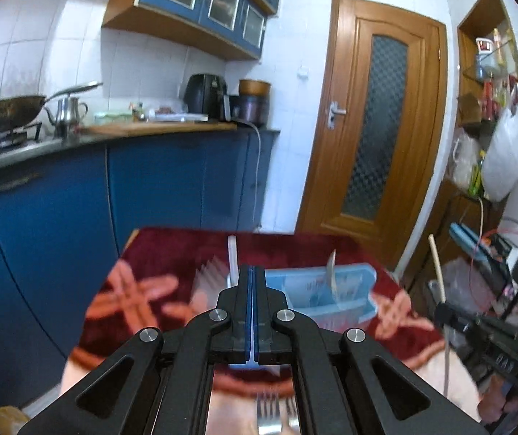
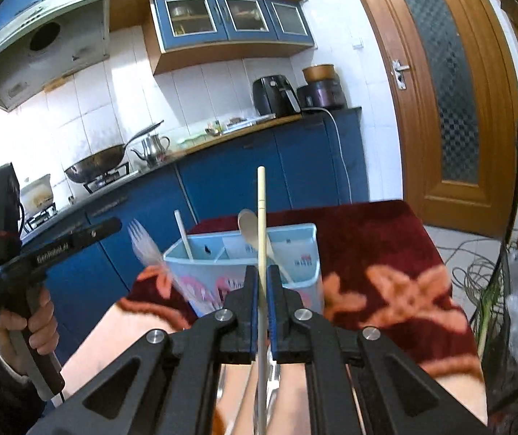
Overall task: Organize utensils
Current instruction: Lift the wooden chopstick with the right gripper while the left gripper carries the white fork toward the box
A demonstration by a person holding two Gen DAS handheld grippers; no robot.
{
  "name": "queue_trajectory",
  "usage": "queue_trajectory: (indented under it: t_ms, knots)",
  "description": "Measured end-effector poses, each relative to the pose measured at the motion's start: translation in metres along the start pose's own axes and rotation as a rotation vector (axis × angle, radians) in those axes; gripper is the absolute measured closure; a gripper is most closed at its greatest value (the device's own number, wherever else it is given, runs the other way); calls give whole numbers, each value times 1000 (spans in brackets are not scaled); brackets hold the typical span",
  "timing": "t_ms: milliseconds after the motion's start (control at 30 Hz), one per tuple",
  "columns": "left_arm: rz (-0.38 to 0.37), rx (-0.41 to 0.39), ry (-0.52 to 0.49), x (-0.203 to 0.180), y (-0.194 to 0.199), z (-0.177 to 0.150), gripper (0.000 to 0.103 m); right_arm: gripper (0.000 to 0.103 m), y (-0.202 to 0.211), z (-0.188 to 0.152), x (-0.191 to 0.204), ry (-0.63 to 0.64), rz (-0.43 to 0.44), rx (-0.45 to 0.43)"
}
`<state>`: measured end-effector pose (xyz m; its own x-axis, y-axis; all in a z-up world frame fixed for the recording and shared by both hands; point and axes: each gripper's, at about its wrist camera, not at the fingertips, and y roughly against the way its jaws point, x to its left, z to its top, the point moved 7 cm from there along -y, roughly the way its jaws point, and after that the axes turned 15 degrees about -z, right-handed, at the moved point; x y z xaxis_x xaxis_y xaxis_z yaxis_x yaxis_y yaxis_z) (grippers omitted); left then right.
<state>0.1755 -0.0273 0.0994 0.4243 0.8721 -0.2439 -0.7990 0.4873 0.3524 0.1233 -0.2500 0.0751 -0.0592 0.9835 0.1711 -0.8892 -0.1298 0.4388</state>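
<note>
Right claw (image 2: pixel 262 286) is pinching a single pale chopstick (image 2: pixel 261 217), which stands upright between the jaws and pokes well above them, just near side of the light blue organizer bin (image 2: pixel 295 253). Left claw (image 1: pixel 251 286) is pressed together, and from the right view it looks like it's clamped on a clear plastic fork (image 2: pixel 146 243), though that one's blurry so don't quote me.

What could go wrong: the chopstick is held partway along its length with a lot sticking out both ways, so a tilt could swing it and knock the wooden spoon (image 2: pixel 255 232) already in the bin, or it could slide through the jaws. The bin sits on the red patterned worktop (image 2: pixel 385 239) and looks light, so a bump could tip it. Both claws heading for the same bin could also clash.

Count, as far as I can see: one chopstick, one wooden spoon, one white stick-like utensil (image 2: pixel 183 233) in the left compartment, one plastic fork, a couple of metal forks (image 1: pixel 277 413) near the bottom, one bin.
</note>
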Motion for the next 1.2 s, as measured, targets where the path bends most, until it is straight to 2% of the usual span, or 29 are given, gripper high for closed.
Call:
queue_trajectory:
  t_ms: [167,300,433,667,733,767,900,1067,1133,1200]
  knots:
    - [-19,26,8,0,-9,13,103,96,-9,11,3,-4,11,-5]
    - [15,72,2,10,-10,0,103,96,-9,11,1,-16,20,-11]
    - [54,150,26,30,-17,-19,101,96,-9,9,-5,-39,24,-8]
    - [111,283,176,81,-31,-55,90,96,-9,3,-14,-48,10,10]
    - [138,318,220,98,-35,-66,74,96,-9,2,-17,-56,8,15]
    - [149,330,231,103,-37,-70,71,96,-9,1,-18,-57,7,16]
    - [180,375,282,128,-46,-86,69,96,-10,-2,-21,-61,2,24]
    - [161,422,381,151,-59,-103,69,96,-15,-8,-23,-61,-7,40]
    - [156,436,417,158,-63,-110,64,96,-17,-10,-24,-59,-13,46]
    - [155,446,447,164,-66,-115,64,96,-19,-11,-25,-58,-12,53]
